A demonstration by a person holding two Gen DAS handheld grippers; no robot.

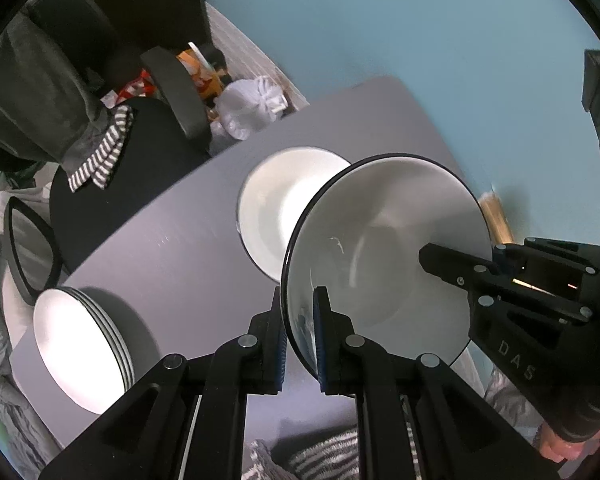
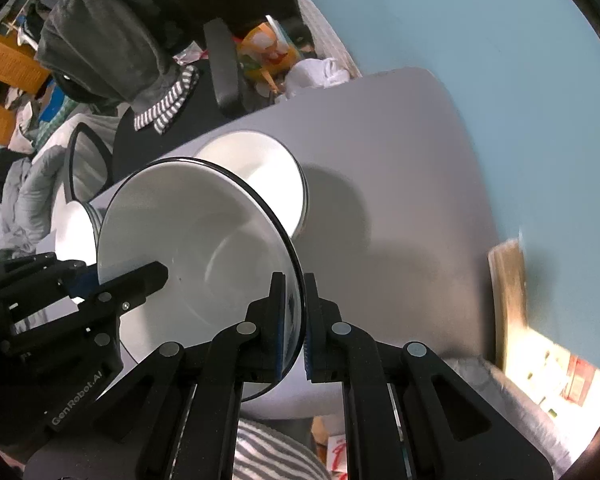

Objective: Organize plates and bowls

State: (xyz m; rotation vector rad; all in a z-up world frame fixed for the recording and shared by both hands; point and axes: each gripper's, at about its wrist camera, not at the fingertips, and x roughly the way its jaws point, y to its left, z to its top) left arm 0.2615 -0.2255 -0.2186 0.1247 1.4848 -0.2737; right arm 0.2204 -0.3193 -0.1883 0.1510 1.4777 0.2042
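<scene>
I have the black-rimmed white bowl (image 1: pixel 384 240) pinched from both sides and held off the grey table (image 1: pixel 172 248), tilted so its hollow faces my cameras. My left gripper (image 1: pixel 302 340) is clenched on the bowl's rim, one blue pad inside the wall and one outside, seen close up in the left wrist view. My right gripper (image 2: pixel 296 320) is clamped the same way on the opposite rim, the thin black edge running straight between its fingers (image 2: pixel 274 332). Each camera also catches the other gripper at the far lip of the bowl. Behind the held bowl, another white bowl (image 1: pixel 284 204) sits on the table toward its far edge, partly covered by the one I grip. A stack of white plates (image 1: pixel 80 344) rests near the table's left corner in the left wrist view, well apart from the bowls. Beyond the table's far left edge stands a black chair (image 1: pixel 112 176) with a grey garment (image 1: pixel 40 88) and a striped cloth (image 1: pixel 104 152) draped over it, and a white bag (image 1: pixel 252 104) lies just past the far corner. A blue wall (image 1: pixel 380 32) fills the background. The view is slightly blurred along the bowl rims.
</scene>
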